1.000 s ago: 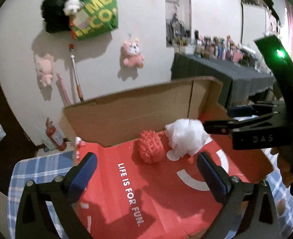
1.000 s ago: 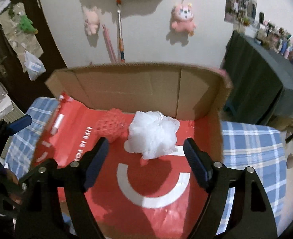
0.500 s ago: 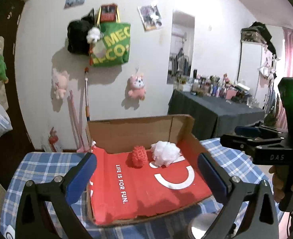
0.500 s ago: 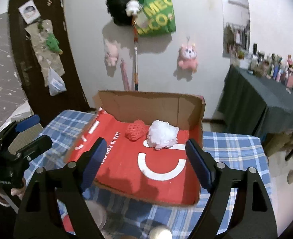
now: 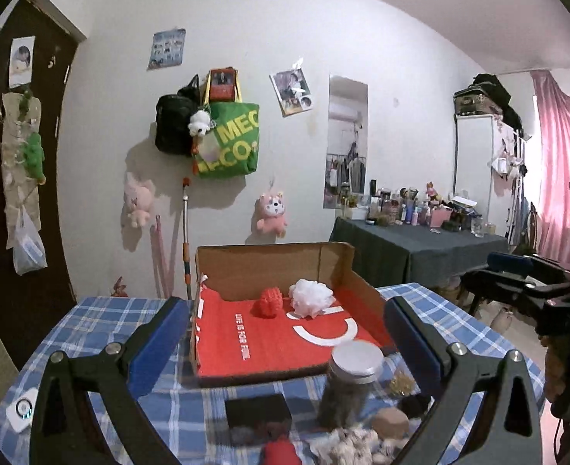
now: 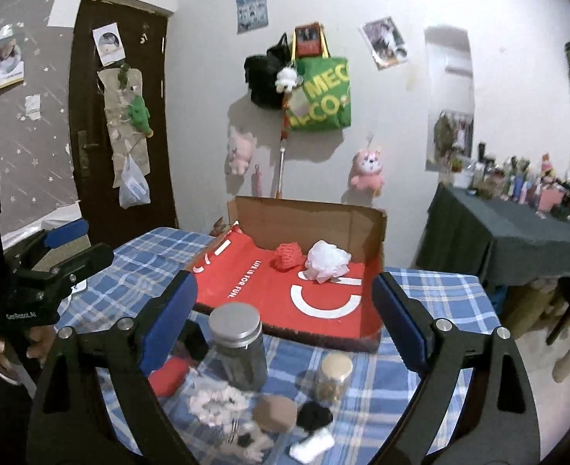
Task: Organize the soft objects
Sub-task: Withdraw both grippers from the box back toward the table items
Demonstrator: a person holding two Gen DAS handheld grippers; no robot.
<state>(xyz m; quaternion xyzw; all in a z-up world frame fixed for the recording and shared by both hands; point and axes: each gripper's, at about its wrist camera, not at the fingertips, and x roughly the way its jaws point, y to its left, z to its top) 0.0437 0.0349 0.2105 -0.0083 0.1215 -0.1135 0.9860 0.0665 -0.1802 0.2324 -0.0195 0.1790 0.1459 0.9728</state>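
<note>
We have two soft things in the red box (image 6: 323,310): the red knit ball (image 6: 286,255) and white pouf (image 6: 327,261). More wait on the table (image 6: 420,348). Our left gripper (image 5: 285,337) and right gripper (image 6: 285,317) hold fingers wide, empty.

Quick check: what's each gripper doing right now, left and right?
Left gripper: open, holding nothing.
Right gripper: open, its fingers have just been opening wider, nothing between them.
</note>
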